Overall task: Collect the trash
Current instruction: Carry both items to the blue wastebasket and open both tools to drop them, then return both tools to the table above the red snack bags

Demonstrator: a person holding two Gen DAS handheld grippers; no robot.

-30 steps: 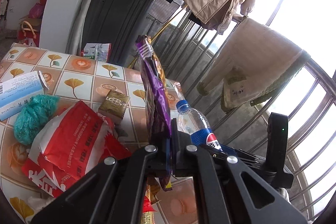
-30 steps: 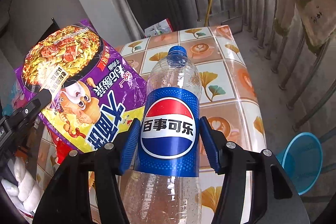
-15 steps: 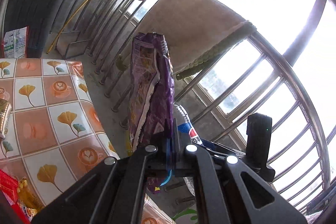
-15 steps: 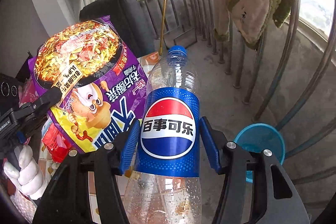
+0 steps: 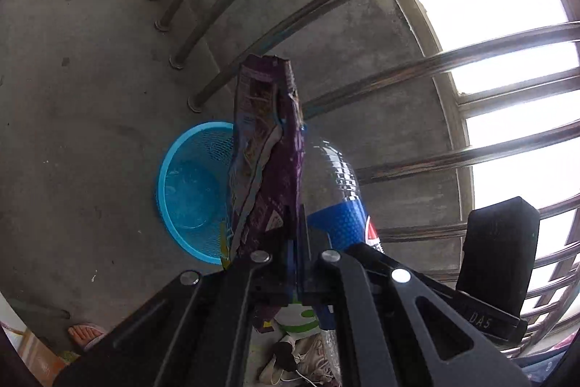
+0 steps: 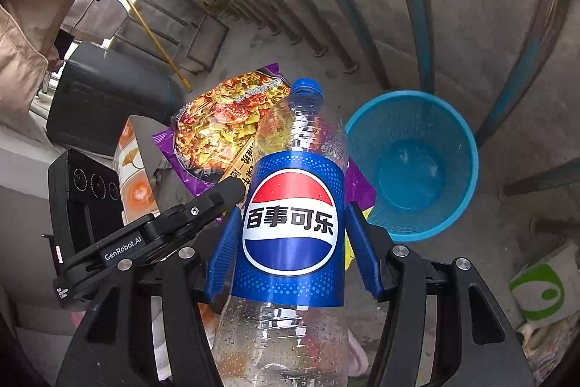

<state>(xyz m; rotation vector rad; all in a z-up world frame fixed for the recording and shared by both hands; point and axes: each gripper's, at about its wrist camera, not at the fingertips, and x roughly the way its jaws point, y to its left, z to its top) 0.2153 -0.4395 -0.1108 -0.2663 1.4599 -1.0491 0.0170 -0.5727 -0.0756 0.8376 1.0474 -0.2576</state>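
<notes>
The waste basket (image 6: 413, 165) stands on the concrete floor (image 5: 72, 140) beside the railing bars (image 5: 232, 68), below and beyond the noodle packet (image 5: 268, 162) and the Pepsi bottle (image 6: 293, 223), which are side by side.

In the left wrist view the purple snack bag (image 5: 268, 147) covers the right side of the blue basket (image 5: 188, 184), and most of the Pepsi bottle (image 5: 337, 202), its cap included, sits behind the bag. The left gripper (image 5: 297, 242) fingers are pressed so close that the bag's lower edge is lost between them. In the right wrist view the bottle (image 6: 293, 220) runs off the bottom edge and hides the bag's (image 6: 224, 129) middle. The basket's (image 6: 413, 165) rim shows whole.
</notes>
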